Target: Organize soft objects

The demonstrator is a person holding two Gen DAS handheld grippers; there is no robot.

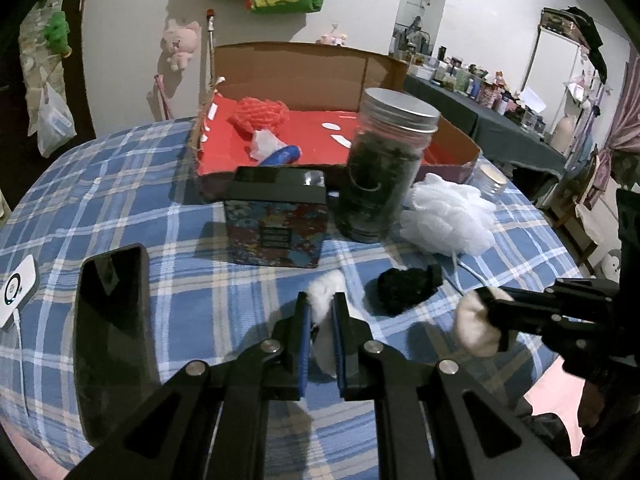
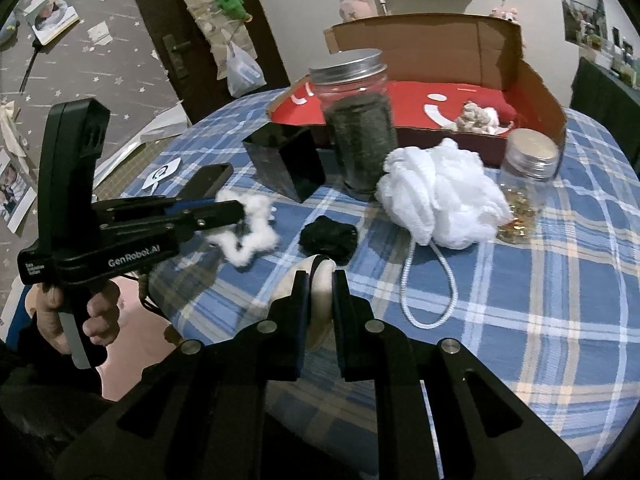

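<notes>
desk (image 1: 120, 184) under blue plaid cloth carries the items. left gripper (image 1: 320, 308) has its fingers (image 1: 303, 320) closed on a white cotton tuft (image 1: 326, 288), which bulges above and below the pads; the right wrist view shows the same tuft (image 2: 248, 232) spread on the cloth at the tip of that gripper (image 2: 236, 210). a hand (image 2: 92, 312) holds its handle.

right gripper (image 2: 320, 284) has its fingers (image 2: 340, 292) closed on a cream soft pad (image 2: 322, 276); in the left wrist view this pad (image 1: 472, 324) sits at the tip of the gripper (image 1: 490, 300) just above the cloth.

black soft clump (image 1: 404, 288) lies on the desk between the two grippers, touching neither. white mesh bath puff (image 1: 448, 216) rests beyond it, its cord loop (image 2: 428, 292) trailing toward the near edge.

tall jar (image 1: 384, 168) with metal lid stands upright beside the puff; patterned box (image 1: 276, 220) stands just left of the jar. short jar (image 2: 528, 176) with gold contents stands right of the puff. dark phone (image 1: 112, 320) lies flat at the left.

cardboard tray (image 1: 288, 60) with red lining sits at the far side, holding a red mesh puff (image 1: 260, 114) and, at its other end, a pale soft bundle (image 2: 476, 118).
</notes>
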